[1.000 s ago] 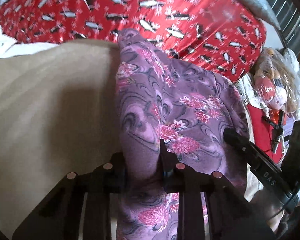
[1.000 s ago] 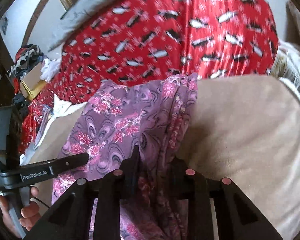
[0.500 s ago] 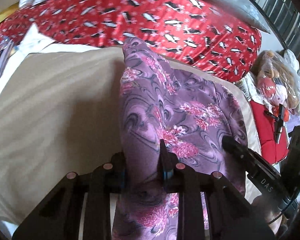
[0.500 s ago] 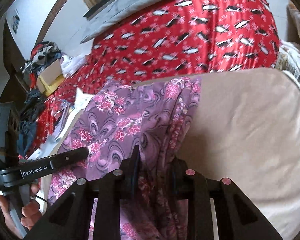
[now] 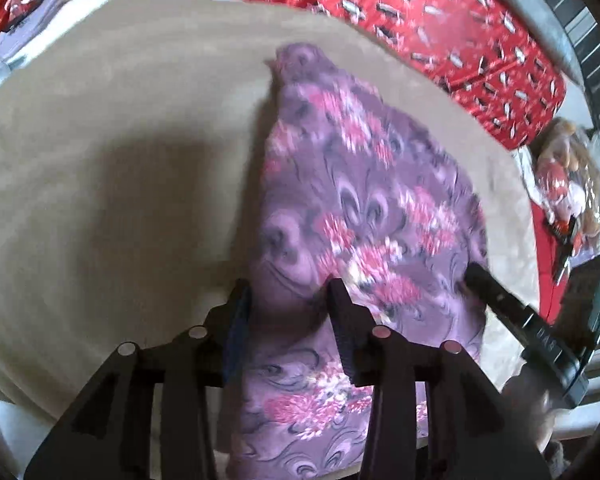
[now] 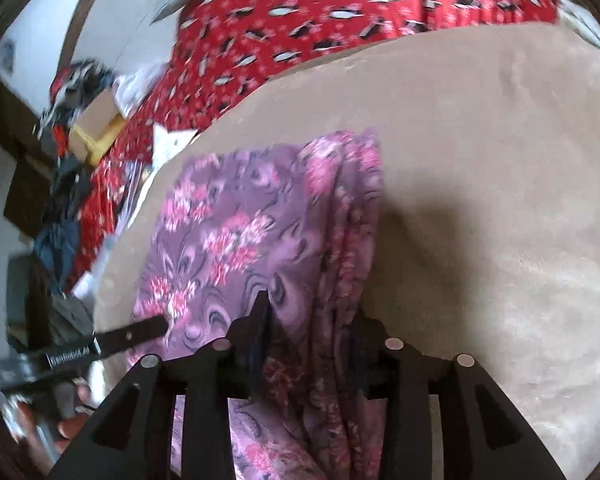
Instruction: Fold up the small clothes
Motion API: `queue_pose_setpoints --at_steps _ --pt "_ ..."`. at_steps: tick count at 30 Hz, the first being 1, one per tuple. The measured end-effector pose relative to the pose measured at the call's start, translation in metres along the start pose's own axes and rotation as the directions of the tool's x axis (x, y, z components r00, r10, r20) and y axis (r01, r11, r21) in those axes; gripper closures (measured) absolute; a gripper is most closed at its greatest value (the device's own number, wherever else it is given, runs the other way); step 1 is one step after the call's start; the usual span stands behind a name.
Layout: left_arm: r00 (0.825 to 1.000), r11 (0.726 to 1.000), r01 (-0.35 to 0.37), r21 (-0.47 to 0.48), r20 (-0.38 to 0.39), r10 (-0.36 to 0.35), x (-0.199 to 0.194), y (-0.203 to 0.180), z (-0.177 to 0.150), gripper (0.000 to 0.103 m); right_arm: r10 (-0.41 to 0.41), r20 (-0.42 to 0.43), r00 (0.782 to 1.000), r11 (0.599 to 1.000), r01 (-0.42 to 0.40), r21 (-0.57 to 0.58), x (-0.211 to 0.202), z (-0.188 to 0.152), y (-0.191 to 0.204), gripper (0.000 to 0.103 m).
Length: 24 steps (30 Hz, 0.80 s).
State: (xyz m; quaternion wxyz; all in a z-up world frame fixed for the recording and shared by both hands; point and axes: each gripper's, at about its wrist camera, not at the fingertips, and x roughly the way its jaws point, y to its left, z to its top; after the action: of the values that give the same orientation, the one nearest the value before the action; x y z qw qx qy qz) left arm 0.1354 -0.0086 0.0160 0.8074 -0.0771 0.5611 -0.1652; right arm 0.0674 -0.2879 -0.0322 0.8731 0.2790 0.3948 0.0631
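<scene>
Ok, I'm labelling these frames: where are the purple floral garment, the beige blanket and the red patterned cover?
purple floral garment point(image 5: 364, 200): left wrist view, middle of the cloth.
beige blanket point(image 6: 500, 160): right wrist view, bare stretch.
red patterned cover point(image 5: 460, 20): left wrist view, upper part.

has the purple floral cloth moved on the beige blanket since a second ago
Yes. In the left wrist view the purple floral cloth lay with its far tip over the red patterned bedding; now that tip sits well short of it, wholly on the beige blanket.

My left gripper point(image 5: 290, 294) is opening, the purple floral cloth point(image 5: 364, 216) between its jaws, spread on the beige blanket point(image 5: 120, 152). My right gripper point(image 5: 476, 276) touches the cloth's right edge.
</scene>
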Motion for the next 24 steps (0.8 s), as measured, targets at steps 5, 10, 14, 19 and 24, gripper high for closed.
queue_pose_setpoints --at_steps 5,10,14,19,24 --pt "0.995 0.999 0.005 0.053 0.100 -0.010 -0.010 -0.020 0.031 0.065 0.010 0.134 0.991 1.000 -0.014 0.026 -0.020 0.030 0.002 0.063" --pt "0.995 0.992 -0.057 0.112 0.092 0.047 0.019 -0.044 0.062 0.065 -0.054 0.009 0.999 0.998 0.054 -0.034 0.025 0.055 0.012 0.095" --pt "0.984 0.973 -0.167 0.159 0.090 0.154 0.058 -0.048 0.078 0.061 -0.067 0.057 0.996 0.996 0.069 -0.048 0.033 0.058 0.005 0.095" --pt "0.985 0.964 -0.157 0.213 0.107 0.137 0.035 -0.049 0.075 0.056 -0.090 0.039 0.995 0.995 0.091 -0.028 0.028 0.060 -0.009 0.078" --pt "0.987 0.963 -0.122 0.240 0.135 0.091 0.014 -0.042 0.044 0.049 0.027 0.105 0.994 0.990 -0.012 -0.144 -0.011 0.042 0.013 0.078"
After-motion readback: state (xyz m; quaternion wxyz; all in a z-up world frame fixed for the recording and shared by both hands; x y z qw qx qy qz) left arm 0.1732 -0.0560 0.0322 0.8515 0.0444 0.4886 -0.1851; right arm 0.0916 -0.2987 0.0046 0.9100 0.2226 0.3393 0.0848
